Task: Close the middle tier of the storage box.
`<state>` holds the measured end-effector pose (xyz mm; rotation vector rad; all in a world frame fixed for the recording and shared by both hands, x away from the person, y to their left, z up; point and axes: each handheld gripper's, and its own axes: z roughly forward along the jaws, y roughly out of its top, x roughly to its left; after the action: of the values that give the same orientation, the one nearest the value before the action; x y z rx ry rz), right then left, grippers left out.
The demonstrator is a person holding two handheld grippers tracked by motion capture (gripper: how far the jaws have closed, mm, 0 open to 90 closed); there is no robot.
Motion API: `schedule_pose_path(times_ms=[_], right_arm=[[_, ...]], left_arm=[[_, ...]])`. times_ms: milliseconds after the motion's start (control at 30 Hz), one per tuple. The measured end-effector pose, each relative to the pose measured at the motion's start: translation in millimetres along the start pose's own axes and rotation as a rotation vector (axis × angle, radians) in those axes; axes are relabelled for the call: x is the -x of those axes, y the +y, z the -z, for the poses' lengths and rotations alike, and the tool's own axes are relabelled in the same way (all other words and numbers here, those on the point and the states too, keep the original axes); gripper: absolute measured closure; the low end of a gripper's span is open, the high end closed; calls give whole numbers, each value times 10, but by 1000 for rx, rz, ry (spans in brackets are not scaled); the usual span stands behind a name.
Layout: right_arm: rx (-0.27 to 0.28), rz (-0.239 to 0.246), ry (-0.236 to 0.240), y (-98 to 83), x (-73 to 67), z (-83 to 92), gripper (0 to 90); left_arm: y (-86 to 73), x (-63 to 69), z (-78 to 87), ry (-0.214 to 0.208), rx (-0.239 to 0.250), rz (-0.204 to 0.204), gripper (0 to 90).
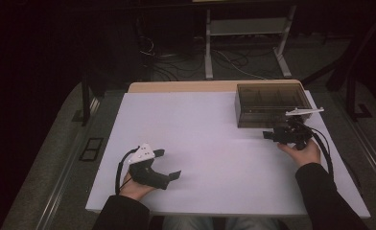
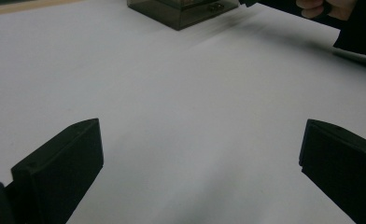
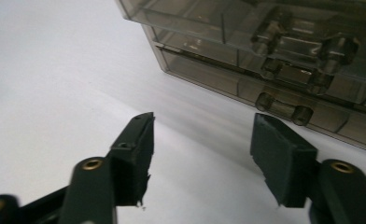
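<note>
Right, quick labels:
Box: smoky clear plastic drawer box (image 1: 268, 104) sits at the far right of the white table (image 1: 200, 139), drawers shut, small handles on the front.
Box seen close: in the right gripper view the drawer box (image 3: 274, 60) faces the jaws, its lowest handle just beyond the tips, not touched.
Right gripper: right gripper (image 1: 270, 135) held just in front of the box, jaws apart, nothing between them, pads off the handles.
Left gripper: left gripper (image 1: 169, 164) low over the near left of the table, well apart from the box, jaws spread wide, nothing in them.
Left gripper view: box (image 2: 183, 10) far off at top.
</note>
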<state>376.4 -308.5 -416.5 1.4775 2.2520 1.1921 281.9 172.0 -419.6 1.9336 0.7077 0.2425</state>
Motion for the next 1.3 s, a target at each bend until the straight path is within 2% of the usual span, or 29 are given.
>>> schedule_pose_path(times_ms=[167,267,333,533,567,600,700,1000,1300], right_arm=[[22,17,34,-15,-67,66,188],[30,33,50,-30,-122,95,182],[30,36,62,-42,-160,111,105],[42,34,108,-99,-258,190,99],[45,38,111,-110,-274,201,5],[36,32,96,-117,-293,207,0],[35,42,92,-149,-340,247,0],[48,51,114,-239,-466,371,0],[69,58,120,-334,-517,437,0]], left_arm=[[-1,-4,4,4,4,0,0],[0,-6,5,4,4,0,0],[0,-7,7,5,4,1,0],[0,-14,11,9,7,3,0],[0,-13,11,10,8,7,0],[0,-14,12,10,9,8,0],[0,-16,13,10,10,10,0],[0,-29,14,12,9,10,0],[0,-31,13,11,8,10,0]])
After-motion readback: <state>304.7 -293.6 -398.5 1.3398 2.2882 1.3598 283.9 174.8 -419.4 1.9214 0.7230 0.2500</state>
